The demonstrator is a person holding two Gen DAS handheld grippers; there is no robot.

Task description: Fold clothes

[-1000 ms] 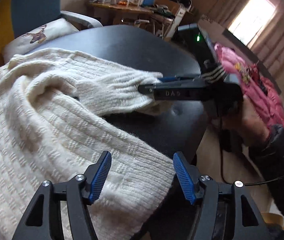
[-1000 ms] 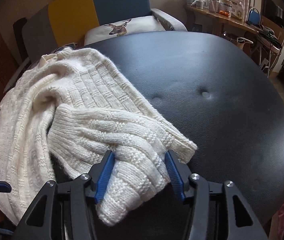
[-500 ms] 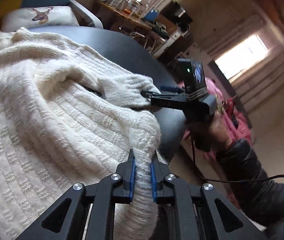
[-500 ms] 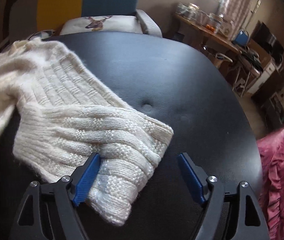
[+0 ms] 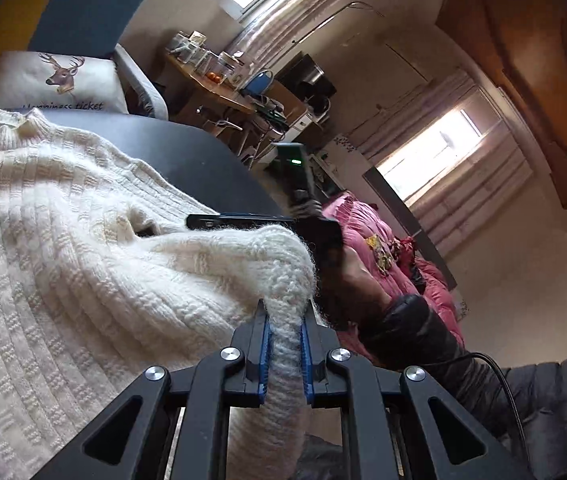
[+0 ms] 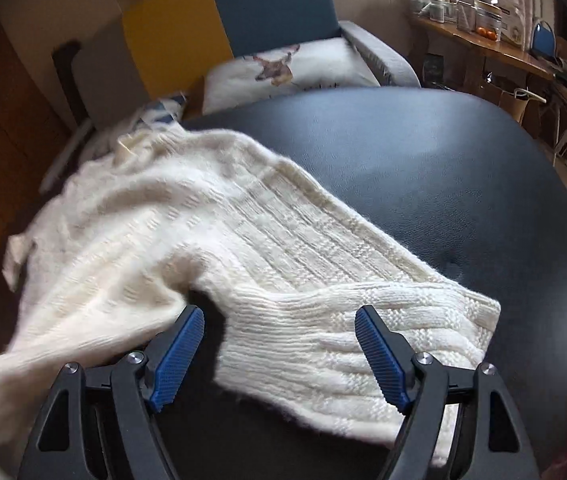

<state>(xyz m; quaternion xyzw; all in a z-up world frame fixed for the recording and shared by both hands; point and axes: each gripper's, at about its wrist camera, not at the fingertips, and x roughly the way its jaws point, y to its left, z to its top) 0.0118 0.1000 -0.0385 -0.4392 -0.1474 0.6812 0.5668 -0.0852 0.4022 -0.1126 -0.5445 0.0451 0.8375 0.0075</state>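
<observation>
Where the cream knitted sweater (image 5: 83, 264) rose in a thick fold toward the left wrist camera, it hid most of the black padded surface (image 5: 187, 152) beneath and cut off the lower half of the right gripper (image 5: 203, 221) beyond it, so only one dark finger edge showed there. The left gripper (image 5: 284, 322) was pinching that raised fold, its blue pads pressed tight against the wool on both sides. From the right wrist view, the right gripper (image 6: 279, 316) stood spread wide, its blue-ribbed fingers (image 6: 379, 356) apart over a ribbed sleeve cuff (image 6: 403, 332) lying flat on the black surface (image 6: 423, 168); whether the pads touched the knit could not be told. The sweater (image 6: 187, 232) trailed off the left edge, blurred near the frame's corner. A hand (image 5: 347, 280) in a dark sleeve held the right gripper, half lost in shadow. On the deer cushion (image 5: 55, 80) the words "ticket" and a partly covered "Happiness" could be read; a small green light (image 5: 296, 161) glowed on the right gripper's camera block
</observation>
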